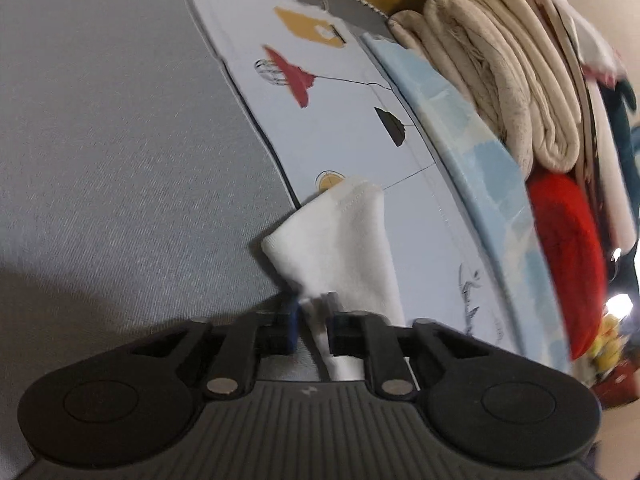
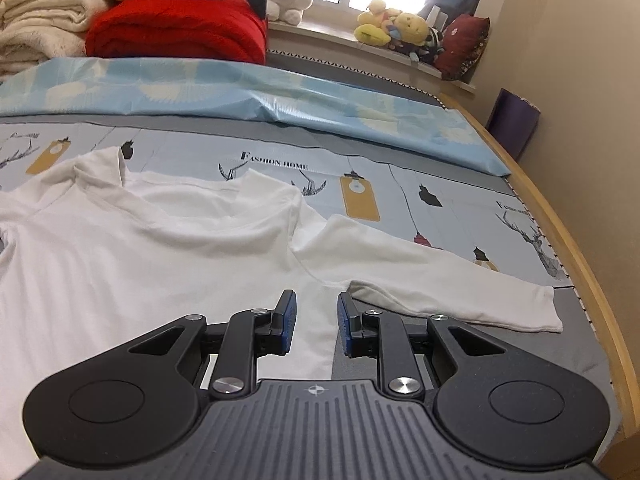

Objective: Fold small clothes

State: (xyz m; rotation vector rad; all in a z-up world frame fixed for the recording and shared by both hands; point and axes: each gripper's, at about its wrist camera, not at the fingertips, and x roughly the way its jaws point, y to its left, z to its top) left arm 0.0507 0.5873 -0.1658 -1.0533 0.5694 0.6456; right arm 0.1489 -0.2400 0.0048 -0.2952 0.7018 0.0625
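Bed [image 2: 532, 208] carrying everything; wooden frame edging its right side. Printed sheet [image 2: 280, 160] with lamps and deer covering it. White long-sleeved top [image 2: 140, 248] lying spread directly on the sheet, one sleeve stretching toward the frame. Beyond the top, a pale blue quilt [image 2: 240, 92] lying across; behind it, red folded blanket [image 2: 176, 36] and cream towels [image 2: 36, 24] sitting stacked.

White shirt [image 2: 160, 248] under parted hand-held gripper [image 2: 316, 320]

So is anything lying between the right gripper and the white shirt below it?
Nothing visible. The right gripper hangs with its jaws apart directly over the white shirt, near the armpit of its outstretched sleeve.
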